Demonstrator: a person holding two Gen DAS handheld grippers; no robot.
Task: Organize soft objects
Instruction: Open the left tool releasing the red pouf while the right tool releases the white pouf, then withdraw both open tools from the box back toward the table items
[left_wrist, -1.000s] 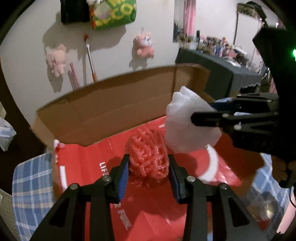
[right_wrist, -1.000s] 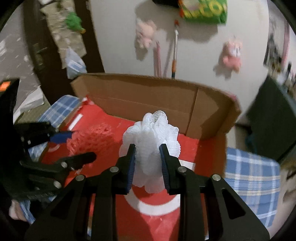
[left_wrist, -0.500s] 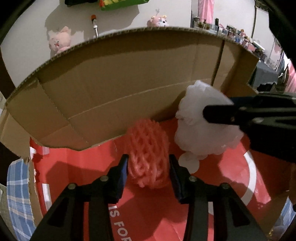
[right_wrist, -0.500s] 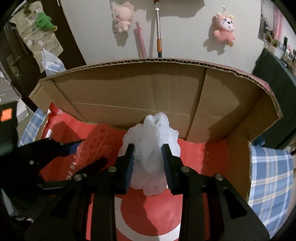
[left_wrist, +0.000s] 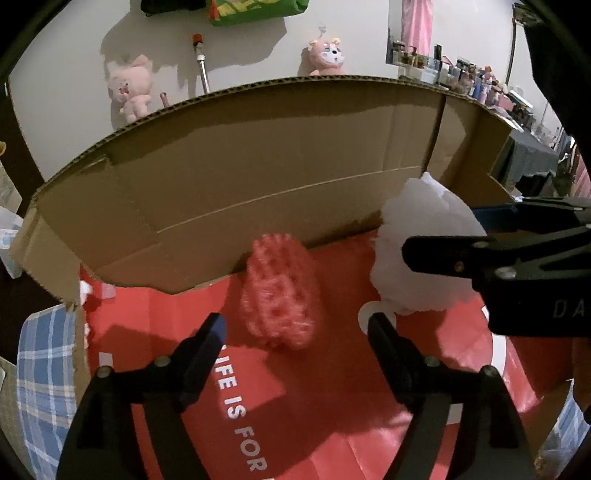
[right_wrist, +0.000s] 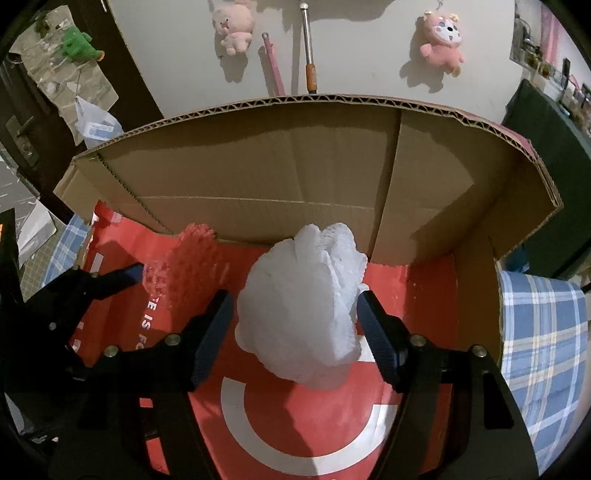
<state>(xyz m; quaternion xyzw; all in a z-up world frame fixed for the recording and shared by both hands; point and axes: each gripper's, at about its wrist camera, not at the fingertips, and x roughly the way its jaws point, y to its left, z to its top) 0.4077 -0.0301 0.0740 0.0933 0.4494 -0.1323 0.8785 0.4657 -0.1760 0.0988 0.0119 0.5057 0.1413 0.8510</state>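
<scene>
Through the left wrist camera, the left gripper (left_wrist: 295, 325) stands wide open at the bottom of the frame, its two fingers spread well apart and holding nothing; the pink foam net (left_wrist: 279, 291) lies between and just beyond the tips, in the middle of the frame, on the red floor of the cardboard box (left_wrist: 258, 155), close to the brown back wall. To the right of the frame the white mesh puff (left_wrist: 428, 254) sits beside the right gripper, whose black fingers reach in from the right edge. White letters on the red floor read "LIFE IS FOR", running down toward the bottom edge, and the letters "DA" show on the body of the right tool at the far right. Through the right wrist camera, the right gripper (right_wrist: 293, 314) is also spread open, and the puff (right_wrist: 301, 310) fills the gap in the centre of the frame; I cannot tell whether a pad brushes it, but nothing pinches it. The pink net (right_wrist: 184, 262) lies to the left, near the tip of the left tool. Part of the same lettering, "E IS F", and a white ring mark show on the red floor. Both pieces look feather-light, springy and crushable, likely to bulge back when let go; I would take each across its thick middle with a gentle squeeze.
</scene>
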